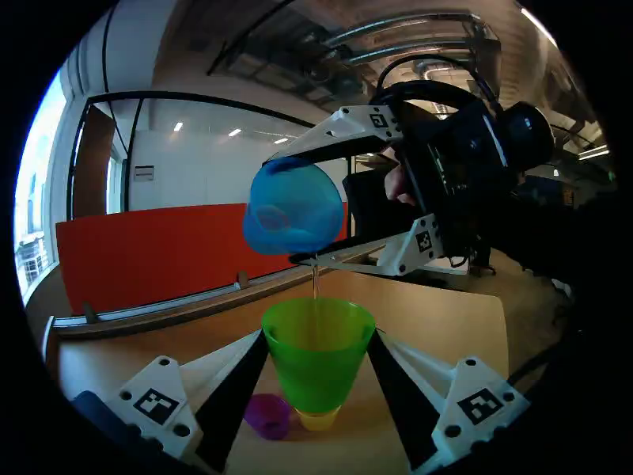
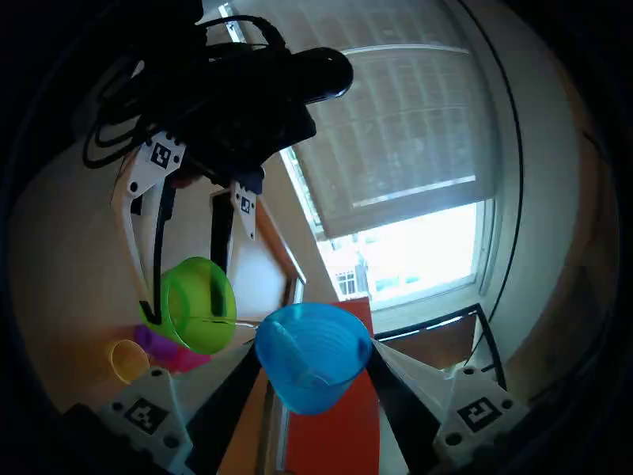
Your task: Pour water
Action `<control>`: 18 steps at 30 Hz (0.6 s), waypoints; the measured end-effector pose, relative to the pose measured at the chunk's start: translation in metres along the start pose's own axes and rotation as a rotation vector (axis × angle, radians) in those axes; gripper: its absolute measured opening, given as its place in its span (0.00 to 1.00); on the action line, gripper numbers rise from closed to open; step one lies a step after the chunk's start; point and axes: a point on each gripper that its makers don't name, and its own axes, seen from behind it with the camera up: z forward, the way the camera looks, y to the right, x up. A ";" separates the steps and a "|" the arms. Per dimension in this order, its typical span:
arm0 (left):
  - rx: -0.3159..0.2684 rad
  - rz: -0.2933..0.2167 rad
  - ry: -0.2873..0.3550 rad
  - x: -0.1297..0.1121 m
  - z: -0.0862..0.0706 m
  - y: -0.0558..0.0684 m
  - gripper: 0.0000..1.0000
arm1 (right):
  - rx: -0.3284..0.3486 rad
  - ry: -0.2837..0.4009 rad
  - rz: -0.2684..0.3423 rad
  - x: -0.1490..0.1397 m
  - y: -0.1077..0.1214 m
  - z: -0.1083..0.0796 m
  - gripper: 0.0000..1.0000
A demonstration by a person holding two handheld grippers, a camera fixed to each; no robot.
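Indoors — wooden table point(image 1: 443, 317), red partition point(image 1: 158, 253), blue cup point(image 1: 293, 206) pouring into green cup point(image 1: 318, 356)

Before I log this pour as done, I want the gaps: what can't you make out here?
- Water left in the blue cup: the left gripper view meets its tinted wall, and in the right gripper view the inside is unclear.
- Fill level in the green cup: tinted wall, left gripper view.
- Yellow cup: mostly behind the green cup, left gripper view.
- Hand: largely hidden by the right gripper, left gripper view.
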 end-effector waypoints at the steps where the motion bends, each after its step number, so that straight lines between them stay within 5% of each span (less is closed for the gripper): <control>1: 0.000 0.001 0.000 0.000 0.000 0.000 0.86 | 0.000 0.000 -0.001 0.000 0.000 0.000 0.91; 18: -0.001 0.003 -0.002 -0.002 0.003 0.000 0.86 | 0.001 -0.005 -0.016 0.001 -0.001 0.000 0.91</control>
